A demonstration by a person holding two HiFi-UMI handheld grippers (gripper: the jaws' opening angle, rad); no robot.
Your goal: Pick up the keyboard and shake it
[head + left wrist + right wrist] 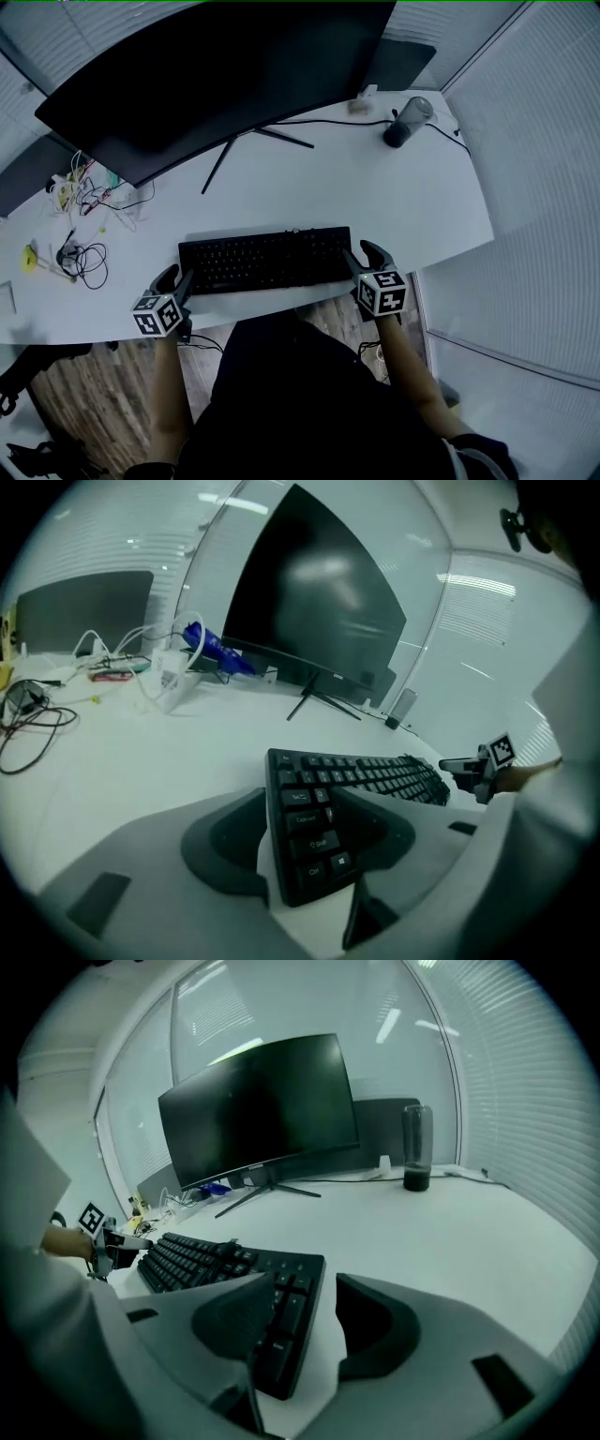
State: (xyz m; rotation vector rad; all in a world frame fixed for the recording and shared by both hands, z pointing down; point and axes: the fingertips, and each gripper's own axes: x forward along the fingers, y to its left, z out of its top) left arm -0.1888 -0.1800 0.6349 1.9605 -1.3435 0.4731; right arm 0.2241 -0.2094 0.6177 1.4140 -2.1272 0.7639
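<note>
A black keyboard (265, 260) lies flat on the white desk (375, 202), close to its front edge. My left gripper (178, 276) stands at the keyboard's left end, and my right gripper (361, 251) at its right end. In the left gripper view the keyboard's left end (314, 841) sits between the jaws of the left gripper (302, 829), with a strip of white desk showing beside one pad. In the right gripper view the keyboard's right end (281, 1326) sits inside the right gripper (302, 1309), again with a white gap beside a pad. Both grippers are open.
A large curved monitor (216, 66) on a V-shaped stand fills the back of the desk. A dark tumbler (410, 122) stands at the back right with a cable beside it. Coiled black cables (86, 260) and small clutter (80, 183) lie at the left.
</note>
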